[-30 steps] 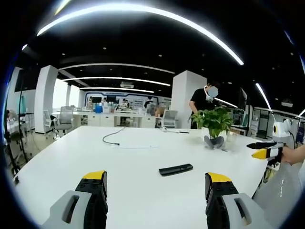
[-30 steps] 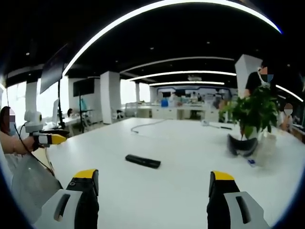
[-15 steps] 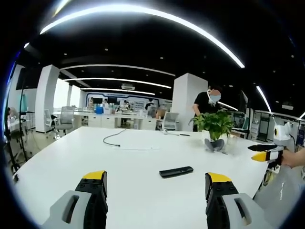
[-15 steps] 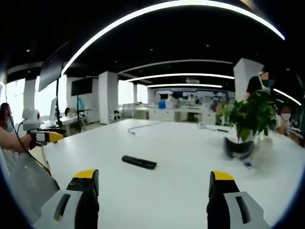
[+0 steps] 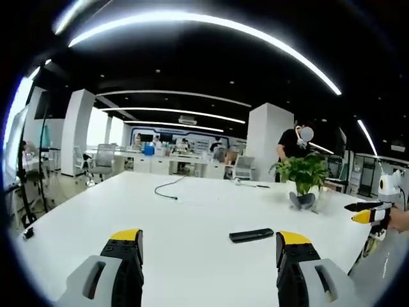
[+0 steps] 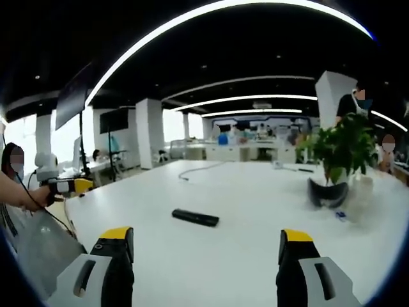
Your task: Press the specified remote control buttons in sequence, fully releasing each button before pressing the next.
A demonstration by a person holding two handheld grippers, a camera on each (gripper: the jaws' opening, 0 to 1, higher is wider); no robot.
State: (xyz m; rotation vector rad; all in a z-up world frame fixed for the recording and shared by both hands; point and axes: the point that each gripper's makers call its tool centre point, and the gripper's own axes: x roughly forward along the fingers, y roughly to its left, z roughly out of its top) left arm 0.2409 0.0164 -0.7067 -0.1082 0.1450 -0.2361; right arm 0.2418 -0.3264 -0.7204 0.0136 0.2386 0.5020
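Since a second ago, I am panning my left gripper (image 5: 209,259) slightly leftward, so the remote control (image 5: 252,235) is sitting nearer its right jaw. My right gripper (image 6: 208,259) is hovering too; both are gaping apart, holding nothing. One slim black remote is lying flat on the smooth white table (image 6: 255,198), no readable lettering. One leafy potted plant (image 6: 342,150) is standing far right.

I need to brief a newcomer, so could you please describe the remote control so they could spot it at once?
Start with the big white table and find the potted plant near its far side. Nearer the camera than the plant, lying flat and alone on the bare tabletop, is the remote control: a slim black bar, unlike the thin dark cable curling farther back.
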